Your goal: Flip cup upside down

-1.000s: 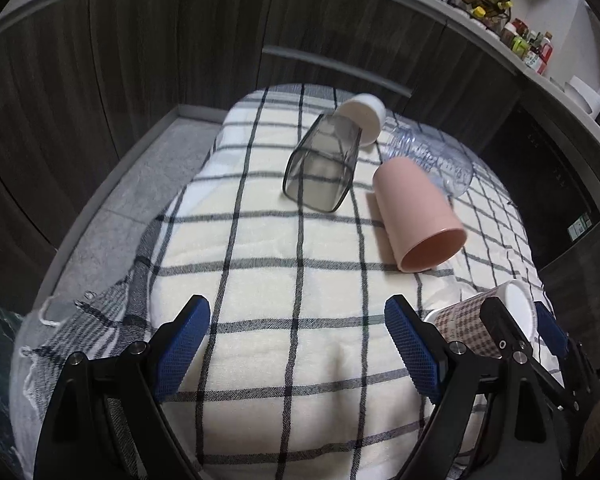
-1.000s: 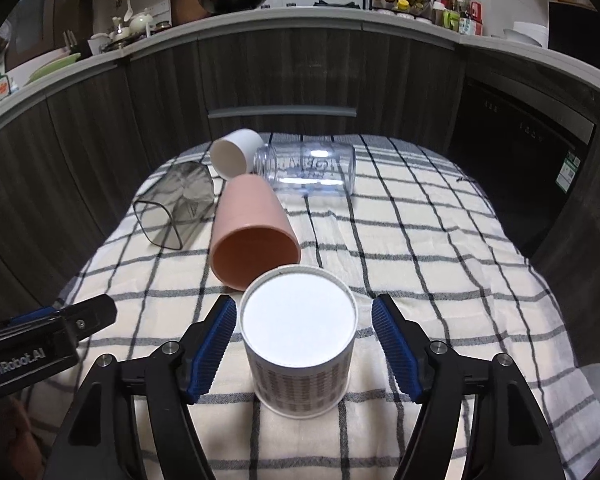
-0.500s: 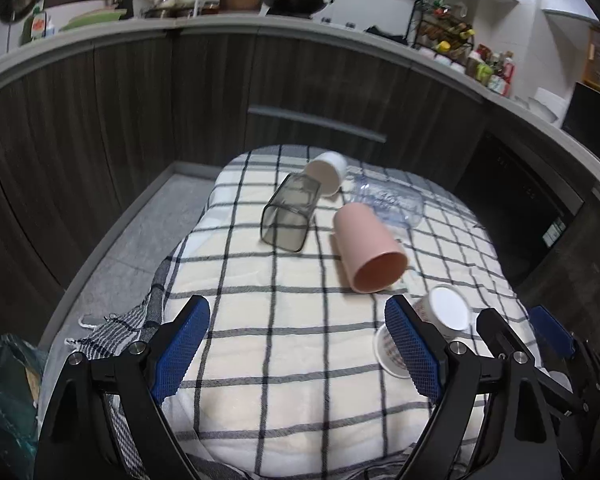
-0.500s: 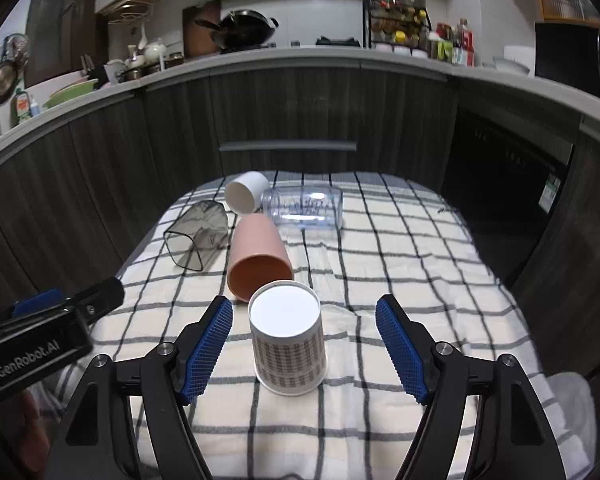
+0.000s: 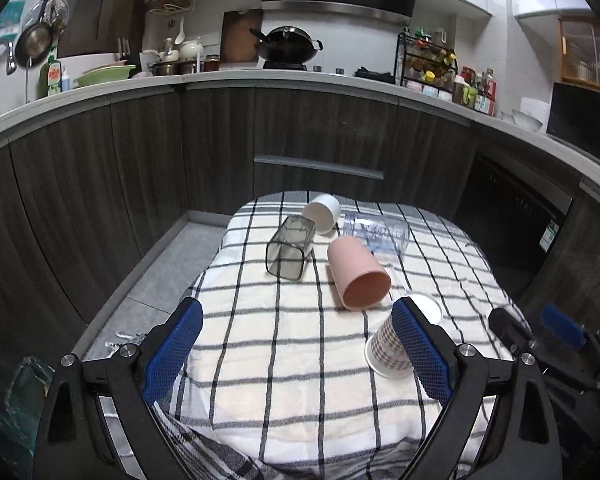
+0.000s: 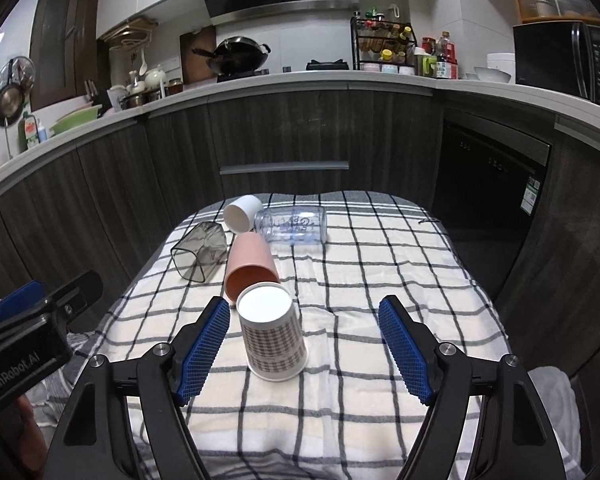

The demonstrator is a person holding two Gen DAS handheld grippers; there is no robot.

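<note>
1. The paper cup (image 6: 274,336) is sitting mouth-down on the checked cloth (image 6: 380,264), white base facing up, so I'm reading that one as already flipped
2. The right gripper (image 6: 304,344) is hanging just behind it with jaws spread wide and nothing in them; the cup is sitting nearer the left finger (image 6: 204,348) than the middle of the gap, not touching
3. The left gripper (image 5: 296,344) is also gaping wide and holding nothing, floating over the near left part of the cloth
4. If there's another one to do, I'm guessing the pink cup (image 6: 250,266): it's lying on its side just past the paper cup, mouth pointing back toward the grippers, long axis running away from them and a bit left
5. Looks like the right one is closer to it, but the paper cup is standing straight in its way
6. Grey tumbler (image 6: 198,250), white cup (image 6: 242,212) and clear jar (image 6: 292,224) are lying further back
</note>
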